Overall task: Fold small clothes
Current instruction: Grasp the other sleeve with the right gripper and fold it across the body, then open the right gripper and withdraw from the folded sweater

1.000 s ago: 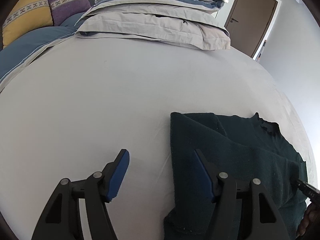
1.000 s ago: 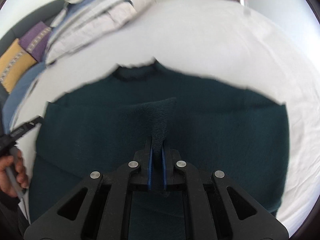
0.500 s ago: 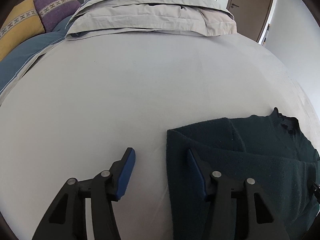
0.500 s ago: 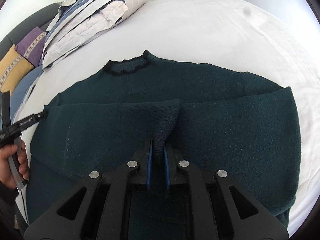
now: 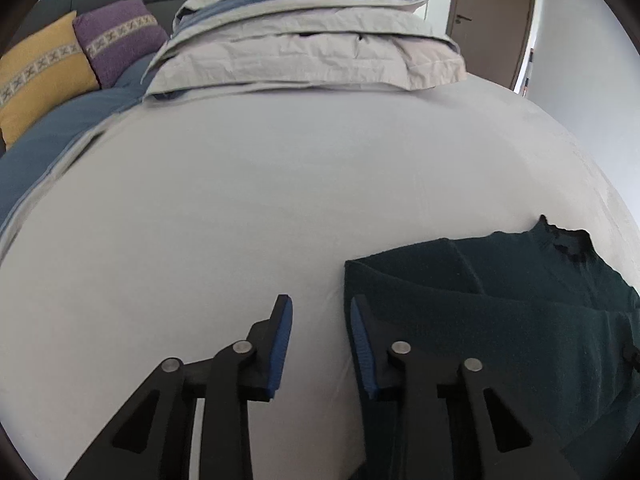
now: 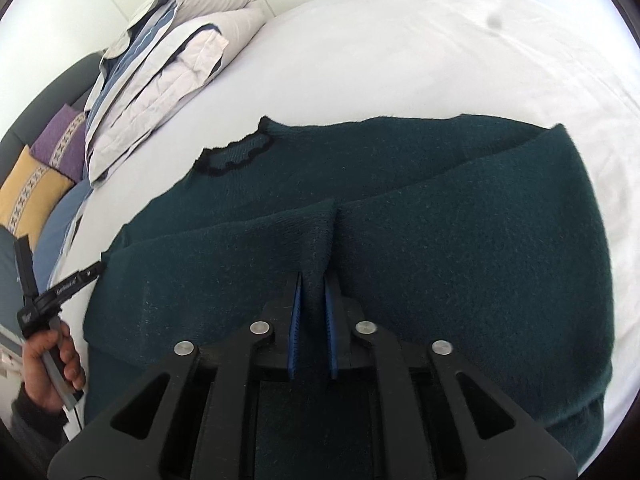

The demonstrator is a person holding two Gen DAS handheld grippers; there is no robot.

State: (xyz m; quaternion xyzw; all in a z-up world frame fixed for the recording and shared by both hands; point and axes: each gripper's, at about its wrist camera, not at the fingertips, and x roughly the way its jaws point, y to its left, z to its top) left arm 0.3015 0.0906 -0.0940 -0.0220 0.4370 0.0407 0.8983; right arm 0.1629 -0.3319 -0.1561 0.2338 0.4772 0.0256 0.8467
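A dark green knit sweater (image 6: 460, 248) with a black scalloped collar (image 6: 236, 160) lies on the white bed, both sleeves folded across its front. My right gripper (image 6: 313, 276) is shut on a sleeve cuff (image 6: 320, 236) at the sweater's middle. In the left wrist view the sweater (image 5: 500, 320) lies at the lower right. My left gripper (image 5: 320, 304) is open and empty, over the bare sheet at the sweater's left edge; its right finger overlaps that edge. The left gripper also shows in the right wrist view (image 6: 52, 292), held by a hand beside the sweater's left side.
A stack of grey and blue pillows (image 5: 312, 52) sits at the head of the bed. A yellow cushion (image 5: 36, 84) and a purple cushion (image 5: 116, 40) lie at the far left on a blue cover. A brown door (image 5: 492, 20) stands beyond the bed.
My left gripper has narrowed its opening and drawn left off the sweater. My right gripper, still shut on the cuff, has lowered the sleeve onto the sweater's front.
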